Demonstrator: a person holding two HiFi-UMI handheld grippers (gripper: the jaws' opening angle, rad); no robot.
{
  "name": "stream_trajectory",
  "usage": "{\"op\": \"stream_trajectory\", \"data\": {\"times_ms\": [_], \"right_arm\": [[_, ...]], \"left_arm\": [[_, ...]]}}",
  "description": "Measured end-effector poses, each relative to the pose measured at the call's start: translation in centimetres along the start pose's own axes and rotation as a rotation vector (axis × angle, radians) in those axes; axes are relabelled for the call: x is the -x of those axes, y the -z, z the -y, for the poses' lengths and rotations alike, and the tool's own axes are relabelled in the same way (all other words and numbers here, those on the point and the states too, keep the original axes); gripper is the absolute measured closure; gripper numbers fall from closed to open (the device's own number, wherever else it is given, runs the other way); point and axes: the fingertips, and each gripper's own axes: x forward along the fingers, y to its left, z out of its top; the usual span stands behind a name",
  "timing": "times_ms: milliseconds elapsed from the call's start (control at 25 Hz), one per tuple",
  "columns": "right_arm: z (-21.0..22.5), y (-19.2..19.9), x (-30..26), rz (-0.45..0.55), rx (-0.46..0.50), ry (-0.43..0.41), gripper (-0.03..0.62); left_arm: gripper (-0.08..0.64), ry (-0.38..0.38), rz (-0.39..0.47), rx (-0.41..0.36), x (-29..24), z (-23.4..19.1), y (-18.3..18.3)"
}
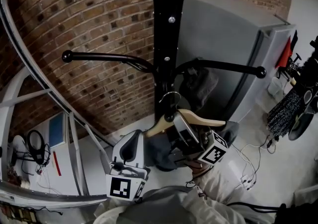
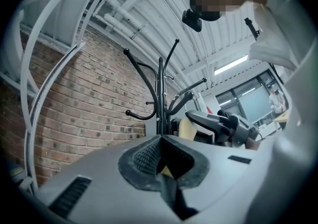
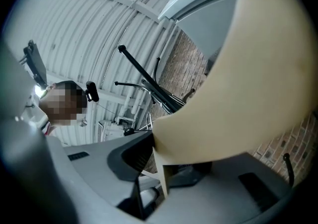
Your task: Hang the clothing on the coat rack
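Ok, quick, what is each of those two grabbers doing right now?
Left gripper: closed, seemingly pinching the end of the wooden hanger.
Right gripper: closed on the wooden hanger.

Black coat rack [image 1: 166, 44] stands centre frame against brick wall [image 1: 89, 14], grey cabinet [image 1: 223, 34] behind it on the right. Wooden hanger [image 1: 201, 117] tilted just in front of the pole, its metal hook [image 1: 171, 98] below the rack's two side arms. Dark grey clothing [image 1: 161, 151] droops under the hanger. Right gripper [image 1: 183, 127] at the hanger's middle, left gripper [image 1: 132, 141] at its left end beside the cloth. Pale sleeves [image 1: 218, 188] along bottom edge, cables [image 1: 248, 161] on the floor right
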Motion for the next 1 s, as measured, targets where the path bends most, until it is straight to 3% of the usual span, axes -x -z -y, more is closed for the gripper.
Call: {"op": "stream_trajectory", "data": {"times_ms": [880, 1000], "right_arm": [[2.6, 2.2, 0.1, 0.001, -0.043, 0.046, 0.483], [2.9, 2.6, 0.1, -0.003, -0.044, 0.055, 0.483]], "left_arm": [[0.552, -0.008, -0.069, -0.003, 1.3, -1.0, 1.5], [0.552, 0.003, -0.022, 0.000, 1.1, -0.9, 0.7]]}}
